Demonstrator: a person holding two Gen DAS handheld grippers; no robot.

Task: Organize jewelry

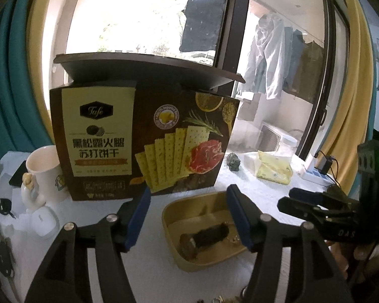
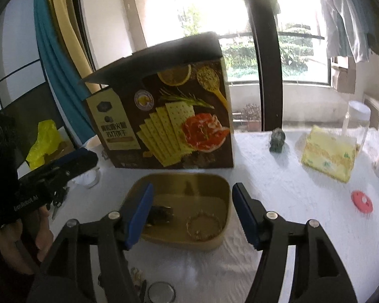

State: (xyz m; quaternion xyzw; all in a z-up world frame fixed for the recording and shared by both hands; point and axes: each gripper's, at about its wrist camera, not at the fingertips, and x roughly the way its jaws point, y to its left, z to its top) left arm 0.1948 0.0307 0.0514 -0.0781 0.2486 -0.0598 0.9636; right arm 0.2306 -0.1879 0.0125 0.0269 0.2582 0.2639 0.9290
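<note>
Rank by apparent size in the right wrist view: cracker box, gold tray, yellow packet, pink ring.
1. cracker box
2. gold tray, though it is nearer the camera, so the gap is unsure
3. yellow packet
4. pink ring

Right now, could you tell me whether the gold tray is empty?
Not empty: the gold tray holds a chain bracelet and a dark item.

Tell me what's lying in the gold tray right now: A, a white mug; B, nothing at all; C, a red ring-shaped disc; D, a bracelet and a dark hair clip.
D: the right wrist view shows a thin bracelet and a dark clip lying apart on the floor of the gold tray, which sits in front of the cracker box.
</note>
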